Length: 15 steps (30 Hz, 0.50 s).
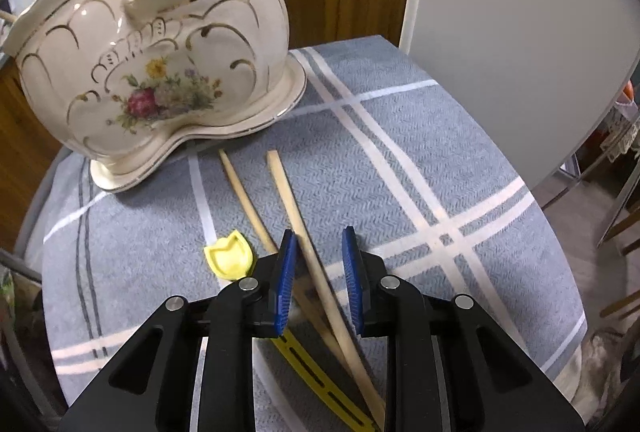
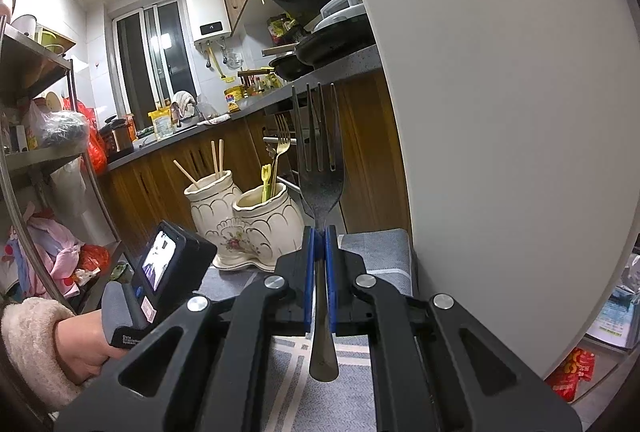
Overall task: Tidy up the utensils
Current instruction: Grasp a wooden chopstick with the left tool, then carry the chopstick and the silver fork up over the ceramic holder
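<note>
Down in the left wrist view, the left tongs (image 1: 319,277) stand narrowly spread around a pale wooden chopstick (image 1: 316,244) lying on the grey checked cloth (image 1: 400,160) of the counter, pads not plainly touching it, near the cream floral ceramic utensil holder (image 1: 152,72). Meanwhile, in the right wrist view, the right tongs (image 2: 320,272) are pressed together on an upright dark metal fork (image 2: 322,188), right of that holder (image 2: 244,224).
</note>
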Available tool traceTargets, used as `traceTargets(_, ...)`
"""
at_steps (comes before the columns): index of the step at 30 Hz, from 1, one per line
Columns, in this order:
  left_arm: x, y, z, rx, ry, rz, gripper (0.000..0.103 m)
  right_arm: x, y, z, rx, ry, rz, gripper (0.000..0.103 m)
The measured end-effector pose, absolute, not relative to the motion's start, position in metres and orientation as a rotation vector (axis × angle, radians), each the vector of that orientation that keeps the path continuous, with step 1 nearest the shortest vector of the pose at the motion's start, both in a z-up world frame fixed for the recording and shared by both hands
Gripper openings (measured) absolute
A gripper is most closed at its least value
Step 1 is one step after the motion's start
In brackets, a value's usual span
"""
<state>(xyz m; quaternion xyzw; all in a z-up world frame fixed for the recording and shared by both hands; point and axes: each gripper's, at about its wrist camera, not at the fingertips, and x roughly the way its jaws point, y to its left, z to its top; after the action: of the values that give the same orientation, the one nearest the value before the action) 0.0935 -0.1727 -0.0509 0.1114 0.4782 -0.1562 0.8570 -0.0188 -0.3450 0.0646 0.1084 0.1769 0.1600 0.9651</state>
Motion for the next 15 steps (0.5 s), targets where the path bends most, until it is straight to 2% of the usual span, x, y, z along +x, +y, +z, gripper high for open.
traceTargets(2, 0.097, -0.173, -0.052, 0.231, 1.006, -0.315, 0.024, -0.018, -0.344, 0.065, 0.22, 0.364, 0.325, 0.005)
traceTargets(4, 0.101, -0.175, -0.053, 0.246, 0.994, -0.305, 0.011, -0.019, -0.343, 0.066, 0.218, 0.363, 0.327, 0.005)
traceTargets(9, 0.105, -0.177, -0.056, 0.231, 0.969, -0.333, 0.006, -0.02, -0.343, 0.068, 0.207, 0.357, 0.322, 0.005)
traceTargets(15, 0.088, -0.169, -0.033, 0.199, 0.863, -0.398, 0.006, -0.012, -0.339, 0.068, 0.202, 0.365, 0.315, 0.005)
